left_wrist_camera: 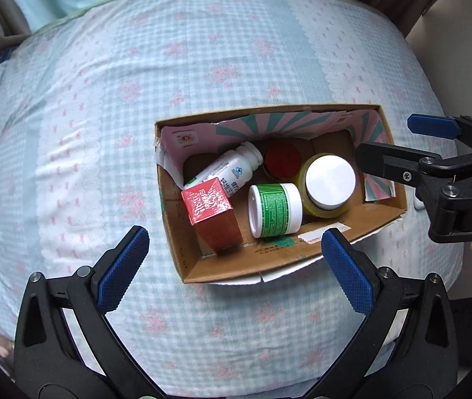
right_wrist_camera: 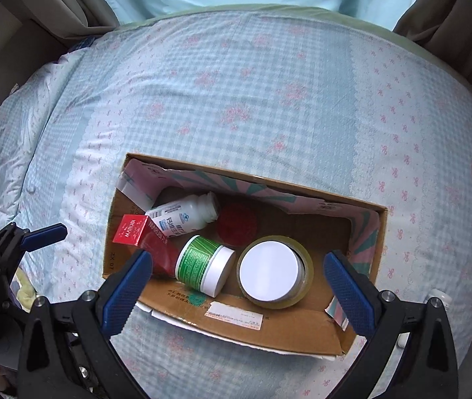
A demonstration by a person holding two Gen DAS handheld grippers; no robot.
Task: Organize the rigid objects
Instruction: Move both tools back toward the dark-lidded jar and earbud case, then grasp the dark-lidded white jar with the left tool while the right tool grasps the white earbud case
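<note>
An open cardboard box [left_wrist_camera: 382, 211] [right_wrist_camera: 269, 332] sits on the bed. Inside lie a red carton [left_wrist_camera: 207, 206] [right_wrist_camera: 143, 232], a white pill bottle [left_wrist_camera: 226, 169] [right_wrist_camera: 182, 214], a green-labelled jar [left_wrist_camera: 274, 209] [right_wrist_camera: 202, 262], a red round lid [left_wrist_camera: 282, 159] [right_wrist_camera: 237, 224] and a white-lidded jar inside a tape roll [left_wrist_camera: 329, 179] [right_wrist_camera: 271, 271]. My left gripper [left_wrist_camera: 232, 269] is open and empty above the box's near edge. My right gripper [right_wrist_camera: 237, 286] is open and empty above the box; it also shows in the left wrist view [left_wrist_camera: 399, 143].
The bed has a blue checked quilt [left_wrist_camera: 136, 99] [right_wrist_camera: 269, 99] with pink flowers. A small white bottle [right_wrist_camera: 440, 299] lies on the quilt right of the box. Curtains and furniture stand beyond the bed's far edge.
</note>
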